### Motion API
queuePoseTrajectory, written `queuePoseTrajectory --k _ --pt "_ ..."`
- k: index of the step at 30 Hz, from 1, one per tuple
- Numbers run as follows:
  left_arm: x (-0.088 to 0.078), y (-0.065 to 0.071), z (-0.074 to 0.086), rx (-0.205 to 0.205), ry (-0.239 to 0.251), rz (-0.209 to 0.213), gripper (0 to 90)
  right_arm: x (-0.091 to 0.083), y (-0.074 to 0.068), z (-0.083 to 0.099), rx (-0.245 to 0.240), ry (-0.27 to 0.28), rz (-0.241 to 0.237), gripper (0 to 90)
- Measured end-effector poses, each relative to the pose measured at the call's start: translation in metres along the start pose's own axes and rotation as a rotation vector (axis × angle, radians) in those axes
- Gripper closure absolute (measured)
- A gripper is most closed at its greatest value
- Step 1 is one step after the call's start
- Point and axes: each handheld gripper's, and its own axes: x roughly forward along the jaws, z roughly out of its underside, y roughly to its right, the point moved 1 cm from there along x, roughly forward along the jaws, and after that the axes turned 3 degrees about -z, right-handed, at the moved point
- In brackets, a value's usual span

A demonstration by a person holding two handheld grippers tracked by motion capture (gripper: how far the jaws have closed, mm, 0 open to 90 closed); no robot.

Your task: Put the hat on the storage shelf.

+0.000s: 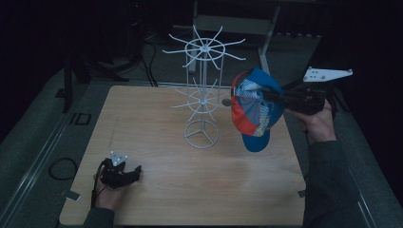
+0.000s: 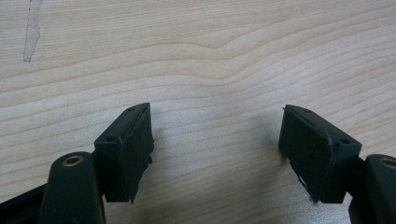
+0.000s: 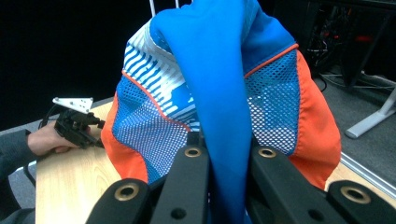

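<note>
From the right gripper view, the right gripper's (image 3: 224, 154) fingertips are buried in the blue fabric of the cap (image 3: 219, 93), so the pinch point between them is hidden. The cap blocks almost all of the white wire rack (image 3: 163, 5) beyond those fingers. In the left gripper view, the left gripper (image 2: 217, 154) is cut off at the bottom edge behind its fingers.

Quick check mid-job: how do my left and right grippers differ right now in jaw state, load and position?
The left gripper stands open with bare table between its jaws; the right gripper is shut on the cap. The left sits low at the table's near left corner, while the right is raised above the table's right side, beside the white wire rack. Both are black, hand-held, with a grey plate on top.
</note>
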Motion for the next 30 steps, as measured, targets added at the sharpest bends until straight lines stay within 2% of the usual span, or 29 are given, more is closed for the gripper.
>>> queuePoseTrajectory --k 9,30 --pt "0.000 0.000 0.000 0.000 0.000 0.000 26.7 -0.003 -0.001 -0.006 0.006 0.040 -0.011 88.8" --pt "0.000 0.000 0.000 0.000 -0.001 0.001 26.7 -0.013 -0.002 -0.017 0.011 0.087 -0.005 88.9"
